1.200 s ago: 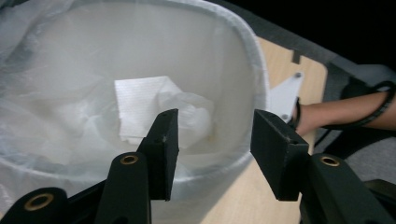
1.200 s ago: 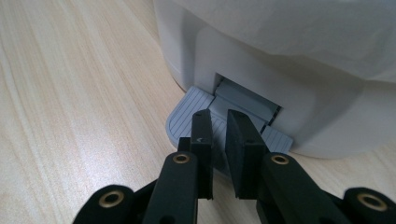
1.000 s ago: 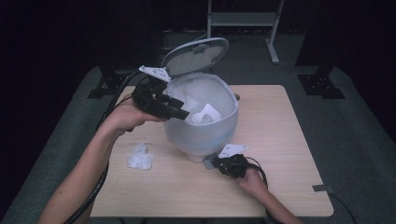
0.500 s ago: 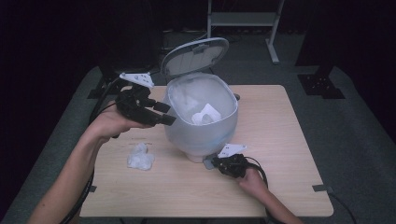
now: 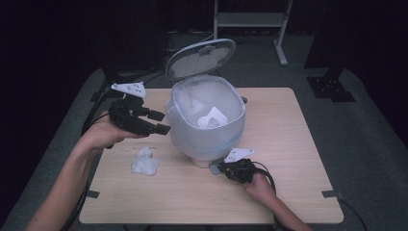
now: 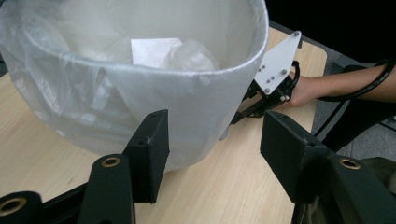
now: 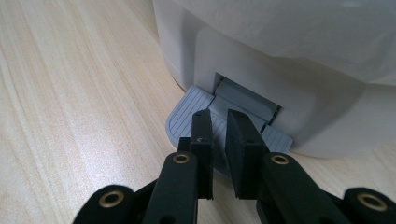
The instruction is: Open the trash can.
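A white pedal bin (image 5: 207,120) lined with a clear bag stands mid-table, its lid (image 5: 201,57) raised. Crumpled white paper (image 5: 211,118) lies inside it. My left gripper (image 5: 161,121) hovers just left of the bin's wall; its jaws have just been opening and nothing is between them. The left gripper view shows that gripper (image 6: 215,135) facing the bin (image 6: 163,88). My right gripper (image 5: 219,167) is shut at the bin's foot. In its own view the shut right gripper (image 7: 218,116) rests its tips on the grey pedal (image 7: 187,116). A crumpled tissue (image 5: 144,161) lies on the table below the left hand.
The wooden table (image 5: 288,144) has bare room on its right half and along the front edge. Behind it stand a metal frame (image 5: 250,19) and dark equipment on the floor. Cables trail from both grippers off the table's edges.
My left gripper has drawn back leftward from the bin's rim and sunk a little, its jaws wider apart. The right gripper stays on the pedal and the lid stays up.
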{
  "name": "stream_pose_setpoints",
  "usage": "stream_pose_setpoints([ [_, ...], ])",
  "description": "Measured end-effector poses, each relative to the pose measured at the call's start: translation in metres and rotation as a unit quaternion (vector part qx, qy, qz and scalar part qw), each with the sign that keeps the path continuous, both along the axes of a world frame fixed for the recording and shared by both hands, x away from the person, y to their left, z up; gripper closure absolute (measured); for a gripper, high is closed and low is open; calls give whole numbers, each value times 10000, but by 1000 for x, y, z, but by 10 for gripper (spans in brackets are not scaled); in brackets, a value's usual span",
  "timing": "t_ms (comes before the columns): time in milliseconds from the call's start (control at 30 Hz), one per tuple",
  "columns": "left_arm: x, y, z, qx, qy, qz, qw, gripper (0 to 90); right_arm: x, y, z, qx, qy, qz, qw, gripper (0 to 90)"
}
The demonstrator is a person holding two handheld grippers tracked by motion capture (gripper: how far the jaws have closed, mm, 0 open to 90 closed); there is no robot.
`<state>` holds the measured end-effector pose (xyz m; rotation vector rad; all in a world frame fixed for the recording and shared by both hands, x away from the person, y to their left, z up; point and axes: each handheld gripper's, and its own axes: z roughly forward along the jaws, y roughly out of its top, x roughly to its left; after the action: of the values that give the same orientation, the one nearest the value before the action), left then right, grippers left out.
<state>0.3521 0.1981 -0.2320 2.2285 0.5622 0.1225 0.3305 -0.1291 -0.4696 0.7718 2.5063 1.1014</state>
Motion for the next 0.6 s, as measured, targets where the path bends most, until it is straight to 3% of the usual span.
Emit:
stream_pose_setpoints([
  [600,-1,25,-28,99,-119,321,9994,353,0,0,0,9,-15,-12,10000,806],
])
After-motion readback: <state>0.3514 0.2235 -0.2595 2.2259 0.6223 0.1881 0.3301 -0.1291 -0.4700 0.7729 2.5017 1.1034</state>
